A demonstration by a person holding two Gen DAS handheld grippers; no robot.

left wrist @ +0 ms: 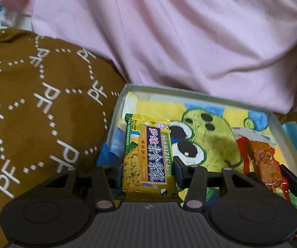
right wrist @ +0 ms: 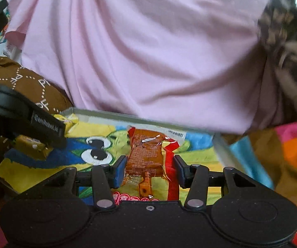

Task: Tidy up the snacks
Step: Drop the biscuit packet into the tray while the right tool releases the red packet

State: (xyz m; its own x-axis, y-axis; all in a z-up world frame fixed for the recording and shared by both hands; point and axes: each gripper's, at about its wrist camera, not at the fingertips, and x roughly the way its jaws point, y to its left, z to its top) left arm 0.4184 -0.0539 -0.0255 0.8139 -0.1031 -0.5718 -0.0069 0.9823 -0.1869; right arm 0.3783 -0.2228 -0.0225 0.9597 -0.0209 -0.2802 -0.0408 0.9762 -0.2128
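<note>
Left wrist view: my left gripper point(left wrist: 147, 172) grips a biscuit pack point(left wrist: 146, 155) over the tray point(left wrist: 189, 92), lower centre. Right wrist view: my right gripper point(right wrist: 150, 170) straddles a red pouch point(right wrist: 148, 155), jaws wide, unclamped. Both snacks at tray; release pending.

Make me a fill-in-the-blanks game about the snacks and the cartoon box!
1. The left hand-held gripper has a yellow and ____ cracker packet between its fingers.
2. The right hand-held gripper has an orange snack pouch with ____ edges between its fingers.
3. Both snacks are over the box with a cartoon that has big ____.
4. The cloth behind the box is ____.

Missing words: green; red; eyes; pink
</note>
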